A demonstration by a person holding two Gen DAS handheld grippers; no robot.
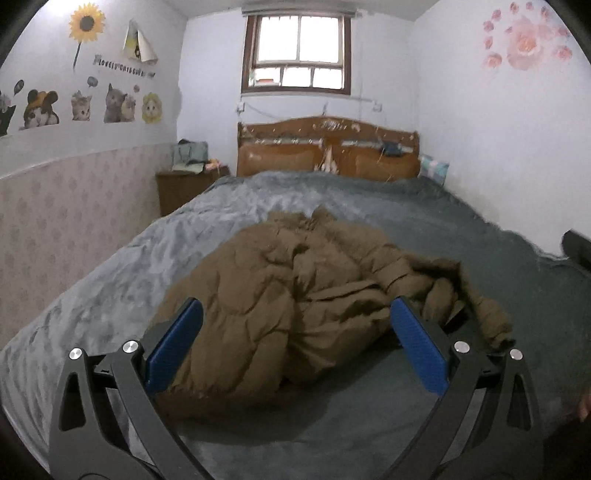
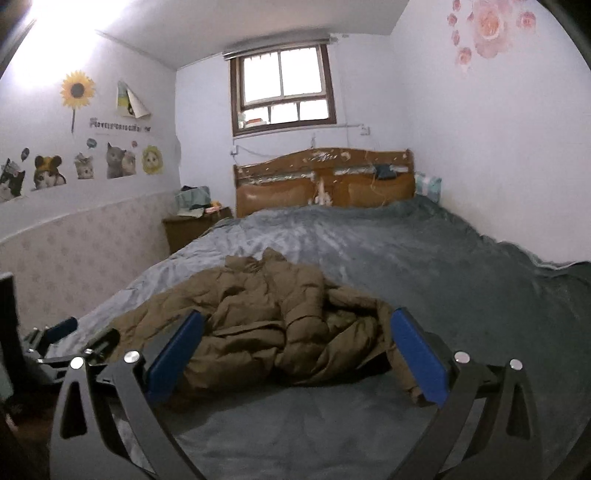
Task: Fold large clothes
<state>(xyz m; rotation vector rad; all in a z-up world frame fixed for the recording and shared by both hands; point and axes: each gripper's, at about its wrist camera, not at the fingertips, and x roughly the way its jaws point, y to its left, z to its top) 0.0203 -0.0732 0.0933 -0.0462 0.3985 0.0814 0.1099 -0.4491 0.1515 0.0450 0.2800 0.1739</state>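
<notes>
Jacket, brown, puffy and quilted, lies crumpled in a heap on the grey blanket near the foot end of the bed, unfolded. One part trails off to the right in the left wrist view, edge rumpled. In the right wrist view the same jacket sits low and spread, closer to the bed's left side.

Left tool spread wide, blue pads on either side of the heap, nothing held; whether the fingers touch the fabric cannot be told. Right tool also wide apart, blue pads flanking the near edge of the jacket, gripping nothing. Left tool shows again at the left edge of the right wrist view, low beside the bed.

Wooden headboard at the far end, window above it. Nightstand left of the bed with clutter on top. Cat stickers and a sunflower sticker on the left wall, pink flower decals on the right wall. Pillow partly visible by the headboard's right end.
</notes>
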